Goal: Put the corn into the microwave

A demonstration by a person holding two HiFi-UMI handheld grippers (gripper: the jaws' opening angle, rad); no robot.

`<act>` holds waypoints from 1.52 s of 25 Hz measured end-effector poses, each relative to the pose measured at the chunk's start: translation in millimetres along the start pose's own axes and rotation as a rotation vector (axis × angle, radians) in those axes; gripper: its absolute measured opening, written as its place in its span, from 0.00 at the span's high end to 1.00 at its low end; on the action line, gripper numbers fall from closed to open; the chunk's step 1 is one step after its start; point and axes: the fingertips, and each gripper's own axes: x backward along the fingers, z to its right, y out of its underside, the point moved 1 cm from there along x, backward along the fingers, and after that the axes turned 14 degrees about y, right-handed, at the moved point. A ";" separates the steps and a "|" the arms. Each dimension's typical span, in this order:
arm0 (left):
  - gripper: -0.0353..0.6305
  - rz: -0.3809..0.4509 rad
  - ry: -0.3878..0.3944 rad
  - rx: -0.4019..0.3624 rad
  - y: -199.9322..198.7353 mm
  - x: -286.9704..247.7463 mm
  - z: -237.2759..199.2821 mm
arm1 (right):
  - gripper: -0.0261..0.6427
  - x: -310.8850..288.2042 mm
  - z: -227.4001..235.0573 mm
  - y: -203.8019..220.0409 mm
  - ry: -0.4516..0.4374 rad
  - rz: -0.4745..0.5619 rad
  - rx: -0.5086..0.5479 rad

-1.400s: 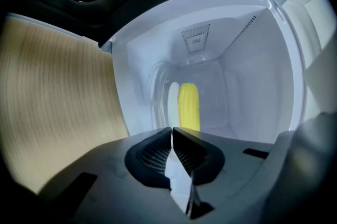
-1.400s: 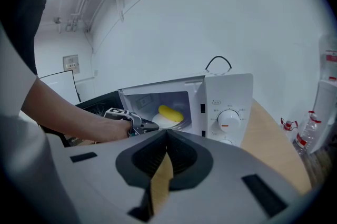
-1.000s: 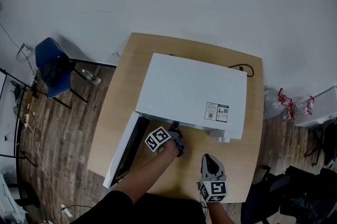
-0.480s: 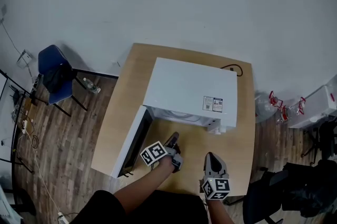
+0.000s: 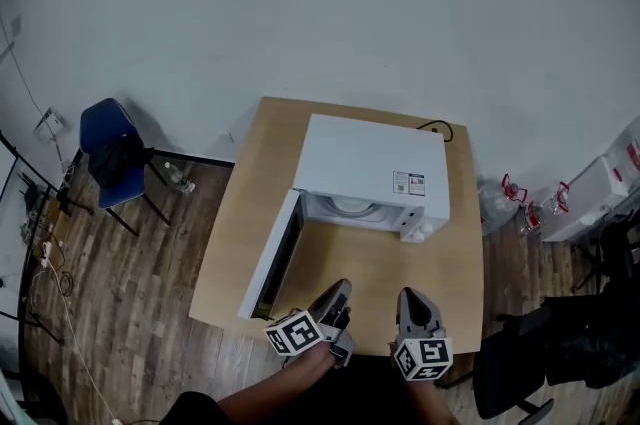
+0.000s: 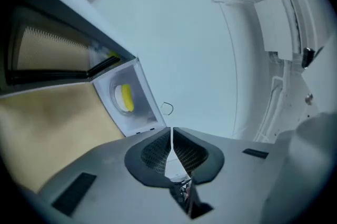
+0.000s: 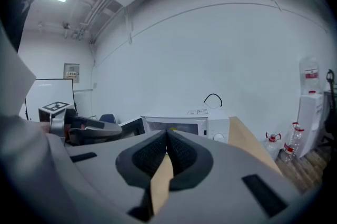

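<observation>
One corn (image 6: 126, 97) in microwave (image 5: 355, 158) — beyond left tool (image 6: 171, 133)

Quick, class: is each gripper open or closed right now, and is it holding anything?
Left gripper: closed, holding nothing.
Right gripper: closed, holding nothing.
</observation>
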 end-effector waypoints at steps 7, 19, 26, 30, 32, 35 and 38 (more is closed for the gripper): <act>0.91 -0.093 0.032 -0.380 -0.4 36.2 61.3 | 0.87 38.6 -23.0 -21.1 -0.019 0.063 0.012; 0.91 -0.102 -0.037 -0.762 41.1 80.2 133.9 | 0.87 102.4 -34.2 -27.6 -0.153 0.077 0.109; 0.91 -0.130 -0.101 -0.816 103.4 107.7 155.9 | 0.87 163.3 -16.1 -5.2 -0.203 0.067 0.116; 0.91 -0.120 -0.114 -0.867 135.7 123.2 170.5 | 0.87 195.7 3.8 5.8 -0.201 0.088 0.130; 0.91 -0.116 -0.121 -0.873 152.9 134.6 175.4 | 0.87 212.1 13.3 14.5 -0.200 0.087 0.139; 0.91 -0.114 -0.149 -0.877 176.3 154.0 180.1 | 0.87 237.2 26.1 25.2 -0.195 0.088 0.138; 0.91 -0.108 -0.175 -0.881 197.6 174.7 187.2 | 0.87 263.4 34.0 35.6 -0.193 0.084 0.136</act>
